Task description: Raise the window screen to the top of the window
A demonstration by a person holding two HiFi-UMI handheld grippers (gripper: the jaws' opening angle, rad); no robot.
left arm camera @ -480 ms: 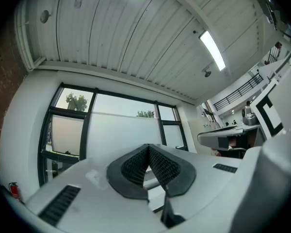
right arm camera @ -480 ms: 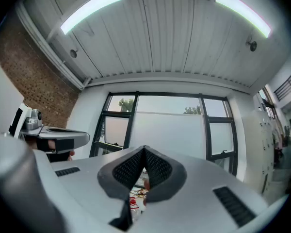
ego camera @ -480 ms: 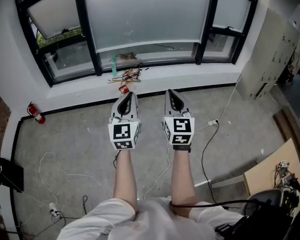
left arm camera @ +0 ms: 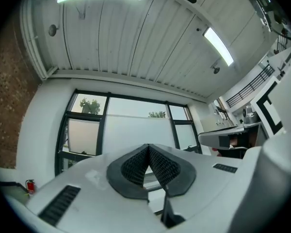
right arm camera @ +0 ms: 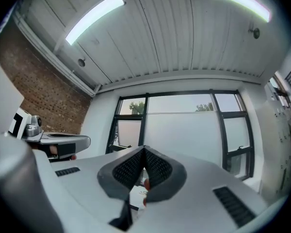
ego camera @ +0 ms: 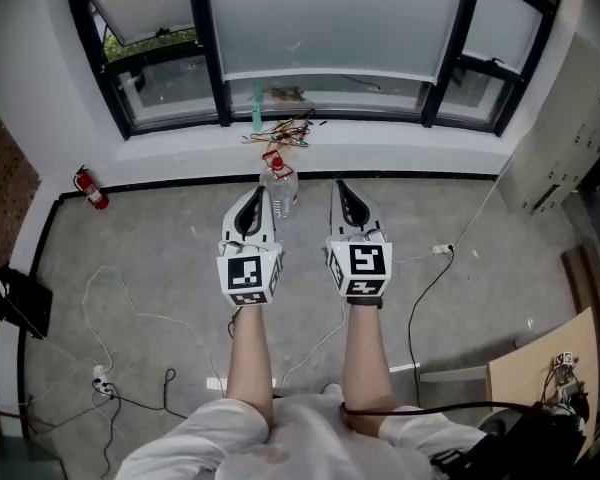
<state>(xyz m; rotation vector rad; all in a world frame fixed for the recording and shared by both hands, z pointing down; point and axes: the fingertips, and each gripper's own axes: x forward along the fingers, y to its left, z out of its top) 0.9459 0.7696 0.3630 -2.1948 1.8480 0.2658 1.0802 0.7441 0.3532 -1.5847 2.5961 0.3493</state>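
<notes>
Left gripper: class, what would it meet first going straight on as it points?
Probably the frosted white window screen in the middle pane; nothing shows between it and the left gripper.

The window screen is cut off at top.

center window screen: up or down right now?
Down. The window screen hangs low, its bottom bar near the sill; clear glass shows above its top edge.

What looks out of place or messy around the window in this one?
A tangle of loose wires lies on the window sill, and a clear plastic bottle sits on the floor just below it. Cords sprawl over the floor at the left. Nothing looks spilled or broken.
</notes>
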